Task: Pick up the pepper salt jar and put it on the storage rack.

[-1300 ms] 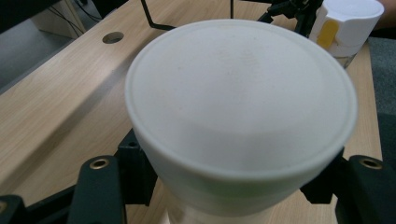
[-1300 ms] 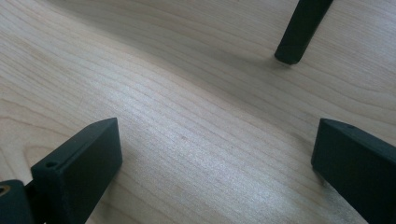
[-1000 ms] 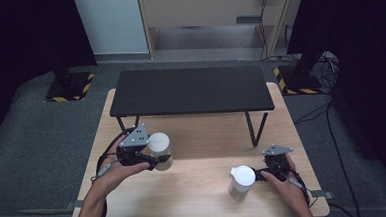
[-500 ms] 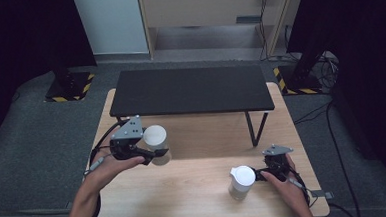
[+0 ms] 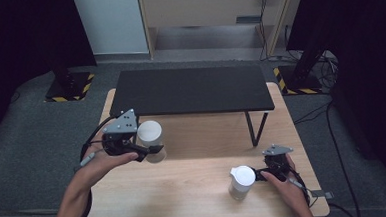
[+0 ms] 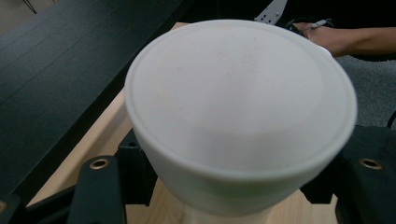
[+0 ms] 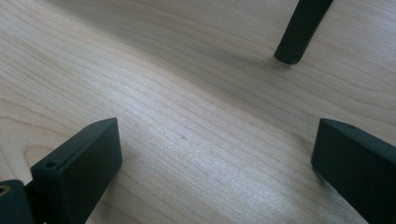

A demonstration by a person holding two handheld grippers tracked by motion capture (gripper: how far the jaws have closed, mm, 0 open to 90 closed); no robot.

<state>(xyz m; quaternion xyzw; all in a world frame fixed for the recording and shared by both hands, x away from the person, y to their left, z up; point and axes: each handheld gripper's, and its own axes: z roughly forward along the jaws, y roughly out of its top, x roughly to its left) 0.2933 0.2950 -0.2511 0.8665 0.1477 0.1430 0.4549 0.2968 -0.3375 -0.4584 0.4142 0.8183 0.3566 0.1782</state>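
Note:
My left gripper [image 5: 150, 145] is shut on a white round lidded container [image 5: 149, 133] and holds it above the left part of the wooden table [image 5: 185, 199]. In the left gripper view the container's flat lid [image 6: 238, 102] is close up, with a black jaw on each side of its body. A second white container [image 5: 242, 182] stands on the table at the front right, just left of my right gripper [image 5: 262, 174]. The right gripper [image 7: 215, 158] is open, low over bare wood, and nothing sits between its jaws.
A low black shelf [image 5: 190, 91] on thin black legs spans the far half of the table; one leg [image 7: 301, 32] stands ahead of the right gripper. Bare wood lies between the two containers. Dark floor surrounds the table.
The left gripper has risen and drifted slightly left and away with its white container, toward the black shelf. The right gripper and its container stay put.

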